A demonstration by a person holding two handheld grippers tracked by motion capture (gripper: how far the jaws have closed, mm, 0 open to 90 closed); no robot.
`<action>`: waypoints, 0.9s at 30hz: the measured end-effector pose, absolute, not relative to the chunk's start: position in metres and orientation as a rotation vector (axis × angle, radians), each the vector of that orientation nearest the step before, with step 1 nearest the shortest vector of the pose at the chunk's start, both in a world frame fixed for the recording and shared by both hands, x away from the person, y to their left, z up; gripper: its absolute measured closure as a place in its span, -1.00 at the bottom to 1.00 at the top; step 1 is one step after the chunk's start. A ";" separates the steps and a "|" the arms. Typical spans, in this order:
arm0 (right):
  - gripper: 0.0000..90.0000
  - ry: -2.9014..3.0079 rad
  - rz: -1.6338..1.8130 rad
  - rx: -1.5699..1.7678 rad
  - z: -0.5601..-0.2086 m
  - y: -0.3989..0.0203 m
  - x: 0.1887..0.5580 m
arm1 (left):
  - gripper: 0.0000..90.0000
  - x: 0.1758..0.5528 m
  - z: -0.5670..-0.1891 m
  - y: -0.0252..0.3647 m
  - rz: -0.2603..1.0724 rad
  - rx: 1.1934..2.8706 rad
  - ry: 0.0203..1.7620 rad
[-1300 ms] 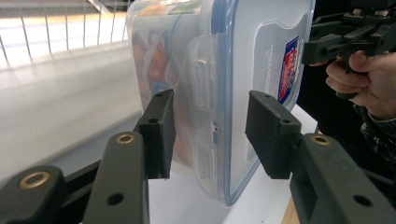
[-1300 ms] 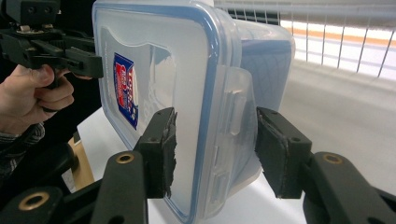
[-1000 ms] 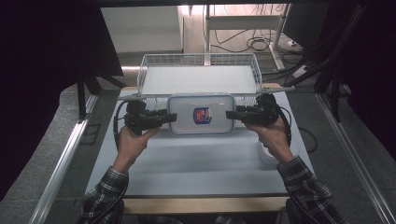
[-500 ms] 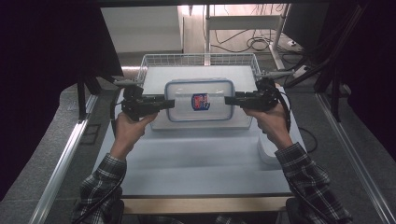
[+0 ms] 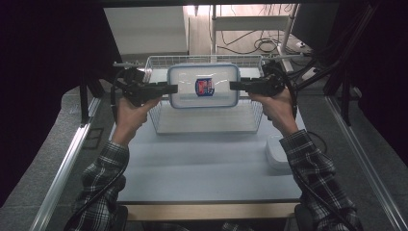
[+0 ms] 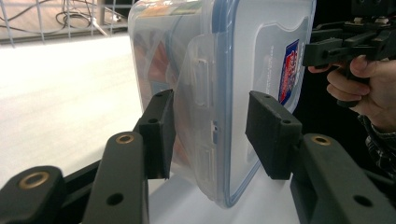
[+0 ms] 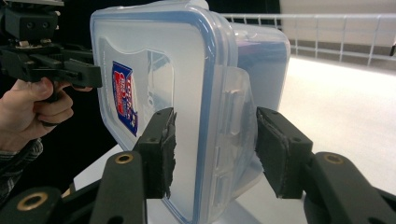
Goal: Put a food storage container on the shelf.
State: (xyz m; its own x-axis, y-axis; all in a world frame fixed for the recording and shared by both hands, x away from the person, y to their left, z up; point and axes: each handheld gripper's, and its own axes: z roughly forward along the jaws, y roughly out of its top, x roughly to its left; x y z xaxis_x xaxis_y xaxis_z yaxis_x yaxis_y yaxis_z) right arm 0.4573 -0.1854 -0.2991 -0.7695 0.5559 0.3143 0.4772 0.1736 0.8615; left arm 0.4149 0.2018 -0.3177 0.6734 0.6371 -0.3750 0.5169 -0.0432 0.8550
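Clear plastic container (image 5: 203,85) raised farther over wire basket (image 5: 207,118) since before, left gripper (image 5: 169,88) and right gripper (image 5: 234,86) pinching its end latches.

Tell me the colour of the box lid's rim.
Blue rim, clearest in the right gripper view.

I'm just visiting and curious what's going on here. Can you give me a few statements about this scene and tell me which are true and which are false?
1. A hand-held gripper grips each short end of the plastic container. True: the left hand-held gripper and the right hand-held gripper clamp its side flaps.
2. The container rests on the table. False: it is held up above the wire basket.
3. The container's lid is off. False: the blue-rimmed lid is on.
4. The lid bears a red and blue label. True.
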 end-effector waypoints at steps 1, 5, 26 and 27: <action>0.10 2.348 1.682 1.041 -0.298 -0.185 0.460 | 0.18 0.417 -0.317 0.202 0.126 1.694 0.944; 0.10 2.335 1.686 1.053 -0.294 -0.185 0.471 | 0.18 0.430 -0.314 0.202 0.119 1.688 0.953; 0.07 2.304 1.685 1.127 -0.300 -0.184 0.493 | 0.04 0.449 -0.324 0.195 0.188 1.688 0.940; 0.07 2.304 1.685 1.127 -0.300 -0.184 0.493 | 0.04 0.449 -0.324 0.195 0.188 1.688 0.940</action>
